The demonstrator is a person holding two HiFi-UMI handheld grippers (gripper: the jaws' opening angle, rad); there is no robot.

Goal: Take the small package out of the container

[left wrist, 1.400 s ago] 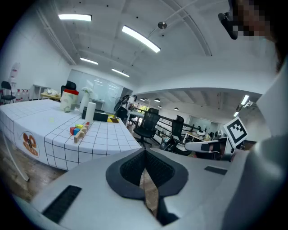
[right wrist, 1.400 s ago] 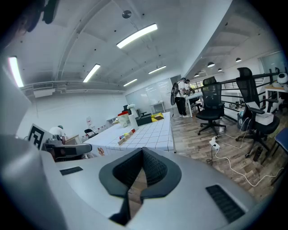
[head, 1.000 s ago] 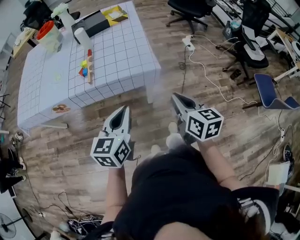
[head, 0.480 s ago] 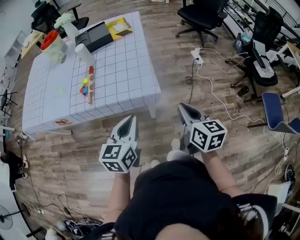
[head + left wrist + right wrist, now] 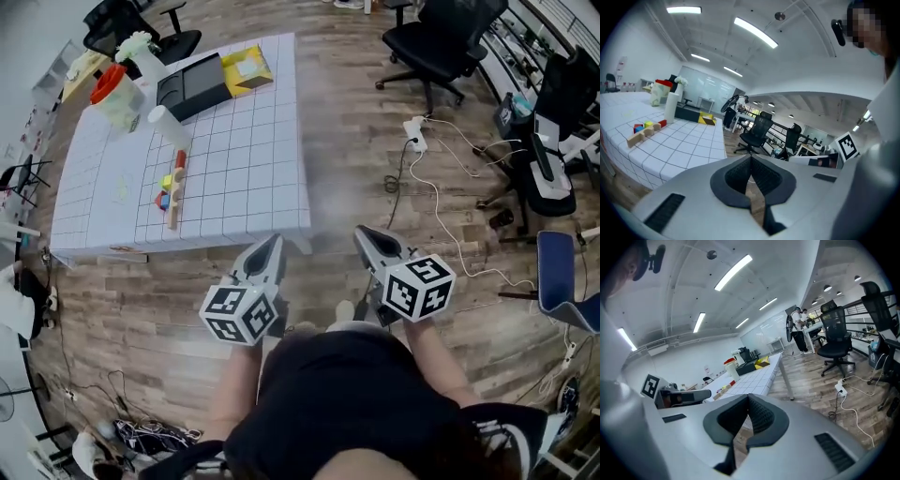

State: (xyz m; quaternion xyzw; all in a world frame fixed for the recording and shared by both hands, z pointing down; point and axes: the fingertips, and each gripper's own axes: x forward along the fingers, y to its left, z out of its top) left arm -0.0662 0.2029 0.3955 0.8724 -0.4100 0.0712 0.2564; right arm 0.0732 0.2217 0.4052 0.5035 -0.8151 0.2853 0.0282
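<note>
A white grid-cloth table (image 5: pixel 244 178) stands ahead at the upper left. At its far end are a clear container with a red lid (image 5: pixel 114 94), a black box (image 5: pixel 192 84) and a yellow package (image 5: pixel 246 67). My left gripper (image 5: pixel 272 246) and right gripper (image 5: pixel 364 234) are held side by side over the wooden floor, short of the table's near edge. Both are shut with nothing between the pads. In the left gripper view the left gripper (image 5: pixel 750 159) points past the table corner, with the red-lidded container (image 5: pixel 661 91) far off. The right gripper (image 5: pixel 748 398) faces the table too.
On the table also stand a white cylinder (image 5: pixel 167 125) and a wooden strip with coloured blocks (image 5: pixel 172 183). Black office chairs (image 5: pixel 441 42), cables and a power strip (image 5: pixel 414 131) lie on the floor to the right. Clutter lines the left side.
The table has come nearer and shifted down in the head view as the person moves toward it. Both grippers keep their pose, shut and empty.
</note>
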